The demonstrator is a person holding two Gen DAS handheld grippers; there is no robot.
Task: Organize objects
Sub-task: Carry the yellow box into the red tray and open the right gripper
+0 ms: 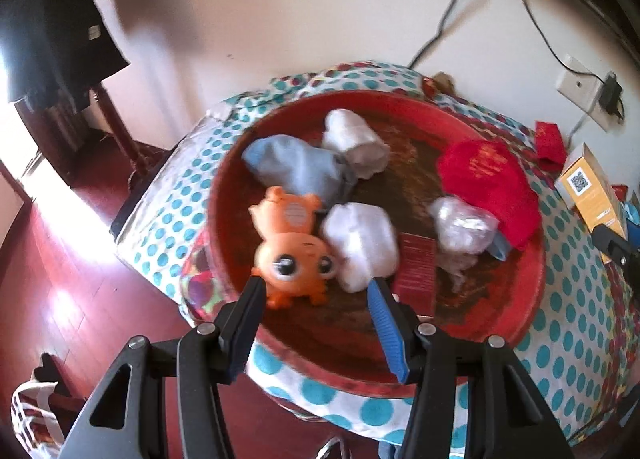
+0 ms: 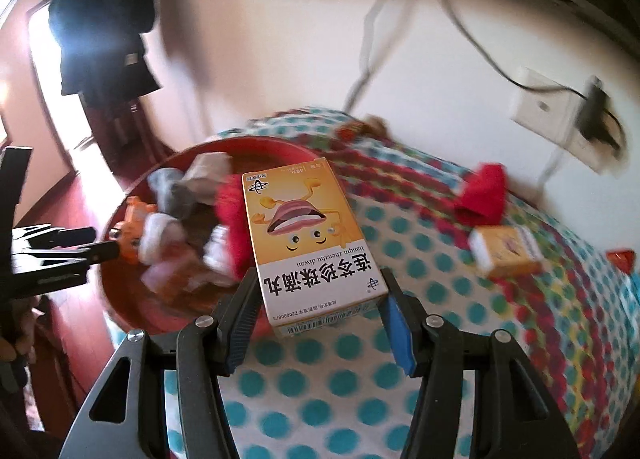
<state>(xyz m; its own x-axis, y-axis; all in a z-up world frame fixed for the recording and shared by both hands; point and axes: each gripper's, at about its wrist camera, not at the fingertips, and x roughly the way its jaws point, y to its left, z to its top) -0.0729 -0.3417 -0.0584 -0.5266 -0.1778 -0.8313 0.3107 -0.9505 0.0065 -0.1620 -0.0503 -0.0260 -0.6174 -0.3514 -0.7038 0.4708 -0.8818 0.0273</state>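
Note:
A round red tray (image 1: 516,299) holds an orange toy (image 1: 290,255), white bundles (image 1: 360,245), a grey cloth (image 1: 298,167), a red cloth (image 1: 490,179) and a clear plastic bundle (image 1: 462,227). My left gripper (image 1: 316,289) is open, just in front of the orange toy, its jaws either side of the toy's head and not touching it. My right gripper (image 2: 318,285) is shut on a yellow medicine box (image 2: 304,235) and holds it above the dotted cloth beside the tray (image 2: 120,299). The box also shows in the left wrist view (image 1: 588,187).
A dotted tablecloth (image 2: 320,379) covers the table. A second yellow box (image 2: 506,249) and a red packet (image 2: 482,193) lie on it at the right. A wall socket (image 2: 560,115) with cables is behind. Red wooden floor (image 1: 60,259) lies to the left.

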